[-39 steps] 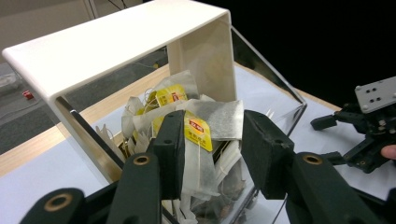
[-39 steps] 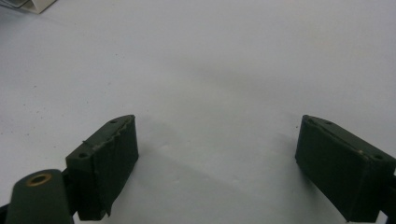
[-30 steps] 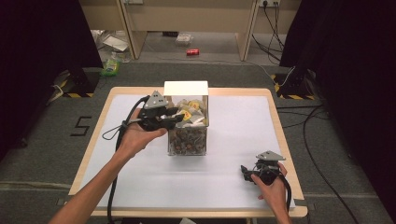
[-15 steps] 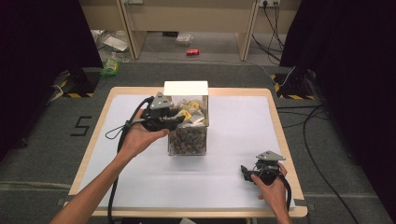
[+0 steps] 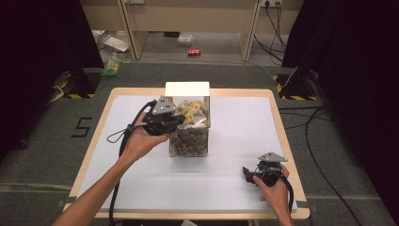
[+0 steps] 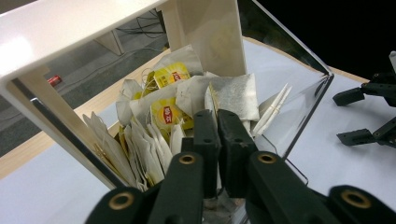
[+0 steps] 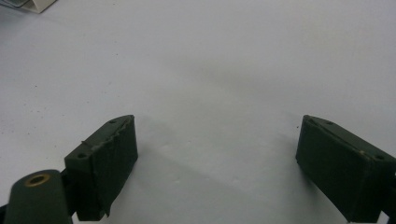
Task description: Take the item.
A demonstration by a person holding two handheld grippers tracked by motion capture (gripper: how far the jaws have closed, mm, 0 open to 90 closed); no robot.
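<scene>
I see a clear plastic box with a white lid (image 5: 188, 123) standing in the middle of the white-covered wooden tabletop (image 5: 235, 188) — its lid is flipped up. My left tongs (image 6: 218, 119) reach into the top of the box, jaws pressed together among the white paper tea bags with yellow tags (image 6: 163, 112). I cannot tell if a bag is caught between them. My right tongs (image 7: 215, 163) sit low over the bare tabletop, well apart from the box — wide open, holding nothing.

Left gripper (image 5: 181, 118) at the clear box (image 5: 189, 123) on the table (image 5: 235, 141). Right gripper (image 5: 249, 174) rests well apart, near the table's front right corner.
</scene>
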